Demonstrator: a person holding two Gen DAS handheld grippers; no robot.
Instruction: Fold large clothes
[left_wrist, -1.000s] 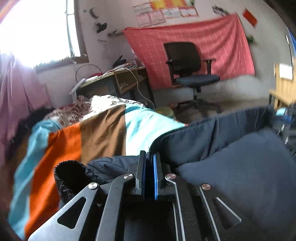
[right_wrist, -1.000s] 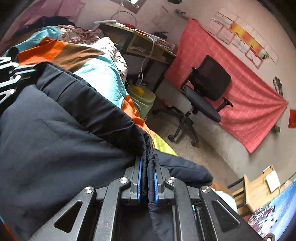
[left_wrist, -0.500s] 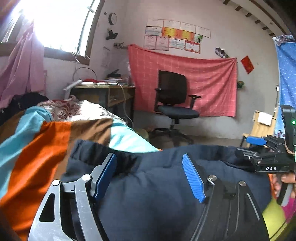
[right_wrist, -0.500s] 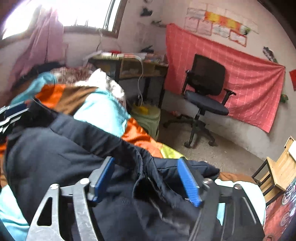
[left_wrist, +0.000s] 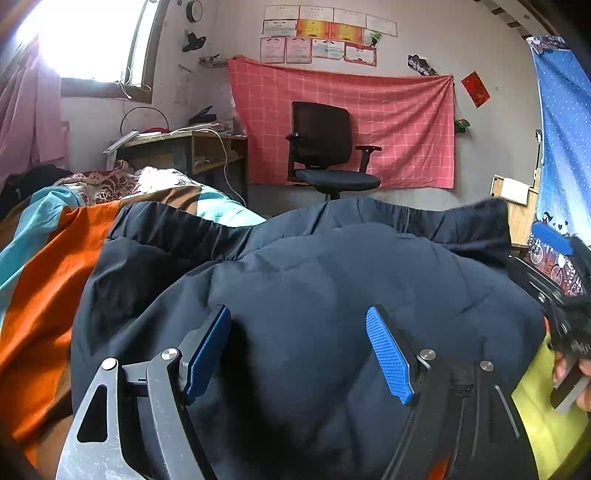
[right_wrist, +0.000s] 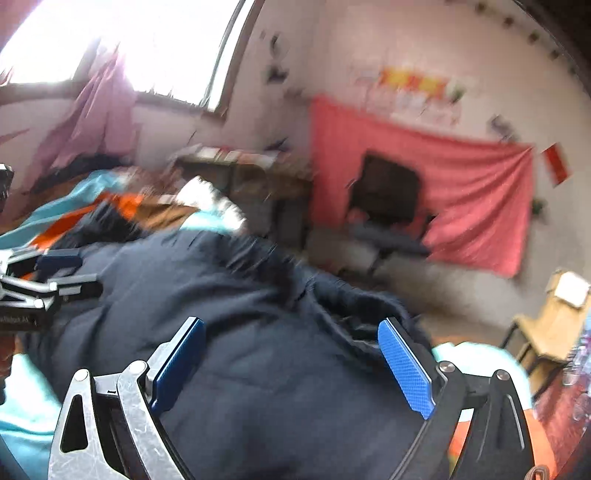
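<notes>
A dark navy padded jacket lies bunched on a bed with a striped orange, brown and teal cover. My left gripper hovers just over the jacket's near part, open, its blue pads wide apart and pinching no cloth. In the blurred right wrist view my right gripper is over the jacket near its gathered hem, jaws opening wide and pressing on nothing. Each gripper shows at the edge of the other's view: the right gripper held by a hand, the left gripper.
Beyond the bed stand a black office chair before a red checked cloth on the wall, and a cluttered wooden desk under the window. A wooden chair stands at the right. A yellow-green cloth lies under the jacket's right side.
Both grippers were shut on the jacket's edge a second ago; both have let go and pulled back toward me. The right wrist has also rolled and swung.
</notes>
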